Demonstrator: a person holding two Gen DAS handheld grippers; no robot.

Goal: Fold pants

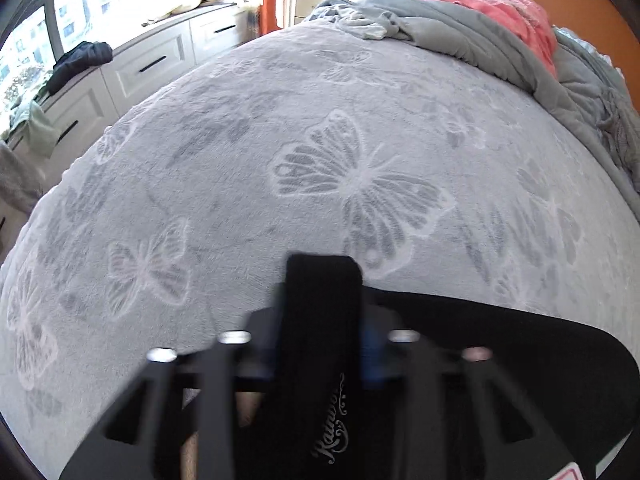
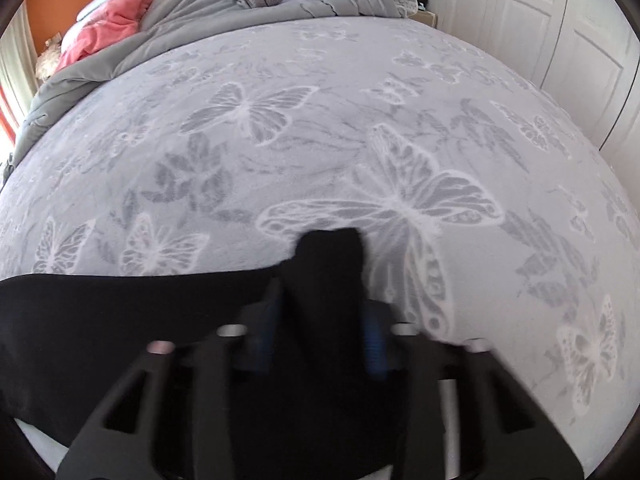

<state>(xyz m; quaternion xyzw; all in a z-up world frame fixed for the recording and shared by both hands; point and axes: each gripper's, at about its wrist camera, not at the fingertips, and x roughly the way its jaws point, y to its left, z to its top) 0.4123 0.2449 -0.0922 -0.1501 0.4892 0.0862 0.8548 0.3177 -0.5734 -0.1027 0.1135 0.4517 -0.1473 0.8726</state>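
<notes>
Two grippers, both clamping black pants over the grey butterfly-print bedspread

Left gripper pinching a fold of the pants, fabric poking up and forward between the closed fingers, white script logo showing on the strip just behind the tips; rest of the garment spreading out to the right of the tool, lying along the bedspread near the bottom edge of the view

Right gripper squeezing another bunched bit of the same pants, cloth sticking out past the fingertips; remaining fabric stretching away to the left of the tool, draping over the near edge of the bed

Lying at the far end of the bed: crumpled grey duvet with pink blanket on top; white drawers standing under the window, dark clothing sitting on them
</notes>
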